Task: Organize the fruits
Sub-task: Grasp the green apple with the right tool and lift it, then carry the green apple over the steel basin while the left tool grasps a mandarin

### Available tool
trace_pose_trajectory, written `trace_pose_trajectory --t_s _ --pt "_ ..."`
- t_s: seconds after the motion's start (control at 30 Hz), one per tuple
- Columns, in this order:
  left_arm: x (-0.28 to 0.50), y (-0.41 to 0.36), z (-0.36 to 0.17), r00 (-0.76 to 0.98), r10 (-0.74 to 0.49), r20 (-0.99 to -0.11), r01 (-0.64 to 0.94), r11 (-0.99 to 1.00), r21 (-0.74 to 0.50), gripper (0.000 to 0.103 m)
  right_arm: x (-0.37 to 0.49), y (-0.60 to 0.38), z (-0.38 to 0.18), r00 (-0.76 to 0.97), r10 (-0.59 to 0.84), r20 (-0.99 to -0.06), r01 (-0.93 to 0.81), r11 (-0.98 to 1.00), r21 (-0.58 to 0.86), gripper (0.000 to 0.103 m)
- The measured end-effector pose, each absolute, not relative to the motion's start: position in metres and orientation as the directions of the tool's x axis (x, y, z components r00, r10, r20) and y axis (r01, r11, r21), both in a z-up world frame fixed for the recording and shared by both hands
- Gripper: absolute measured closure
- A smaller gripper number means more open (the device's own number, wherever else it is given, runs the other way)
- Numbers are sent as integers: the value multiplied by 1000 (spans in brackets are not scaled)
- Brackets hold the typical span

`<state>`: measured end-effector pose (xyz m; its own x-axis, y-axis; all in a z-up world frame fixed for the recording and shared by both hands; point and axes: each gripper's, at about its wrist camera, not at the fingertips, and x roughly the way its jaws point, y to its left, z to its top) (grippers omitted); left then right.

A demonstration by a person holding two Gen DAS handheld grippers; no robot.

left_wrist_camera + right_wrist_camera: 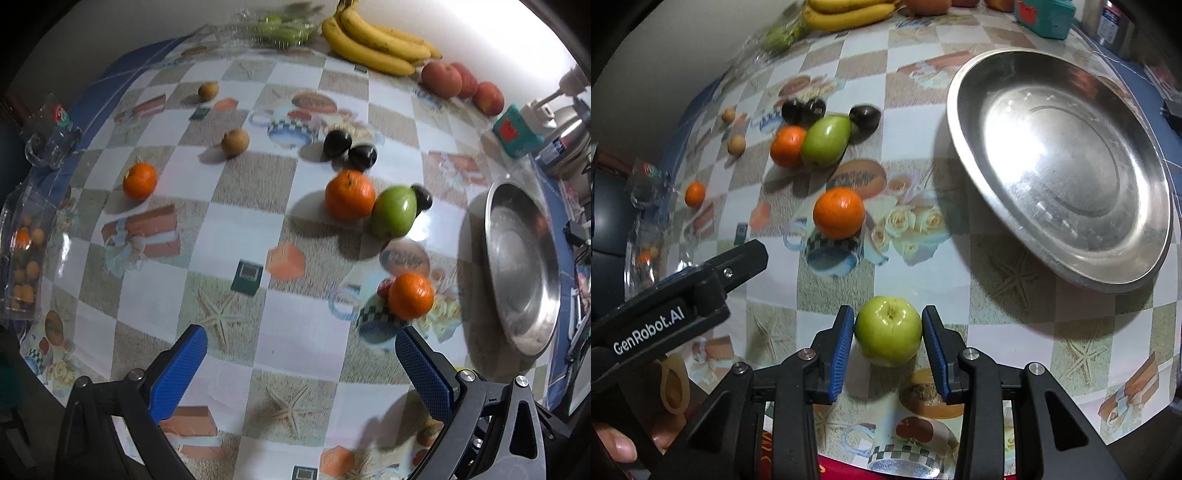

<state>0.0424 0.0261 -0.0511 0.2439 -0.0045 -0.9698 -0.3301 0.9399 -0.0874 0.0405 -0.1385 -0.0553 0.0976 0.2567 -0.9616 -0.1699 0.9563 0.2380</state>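
My right gripper (888, 334) has a green apple (888, 334) between its blue pads, which touch or nearly touch its sides, low over the table. A steel plate (1060, 166) lies to the right ahead, empty. My left gripper (301, 354) is open and empty above the tablecloth. Ahead of it lie an orange (410, 295), another orange (349, 195) beside a second green apple (393, 216), a third orange (139, 181), dark plums (349, 147) and two small brown fruits (235, 142). The plate also shows in the left wrist view (524, 258).
Bananas (376, 40), red apples (461, 85) and a clear box of green fruit (280, 29) line the far edge. A teal box (517, 131) and a steel pot stand far right. A glass mug (51, 140) and a plastic fruit box (22, 258) sit left.
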Motion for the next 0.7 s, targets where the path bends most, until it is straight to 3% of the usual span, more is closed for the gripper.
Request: trace_pose_trajectory --t_s 0.43,0.5,0.63,0.7 --pt "77 12 -43 250 -86 -964 -355 919 -174 3 73 -186 -22 280 279 -919 -27 959 282 64" --pt "82 4 -47 242 -86 -966 -332 929 -166 13 75 -200 -17 322 262 -910 8 960 279 64" --pt "90 -13 -64 196 -100 -975 -291 944 -156 20 75 -214 -10 370 240 -897 40 961 274 64" --pt "92 -18 -72 170 -120 -978 -279 946 -165 29 75 -218 -10 377 252 -891 44 956 289 64"
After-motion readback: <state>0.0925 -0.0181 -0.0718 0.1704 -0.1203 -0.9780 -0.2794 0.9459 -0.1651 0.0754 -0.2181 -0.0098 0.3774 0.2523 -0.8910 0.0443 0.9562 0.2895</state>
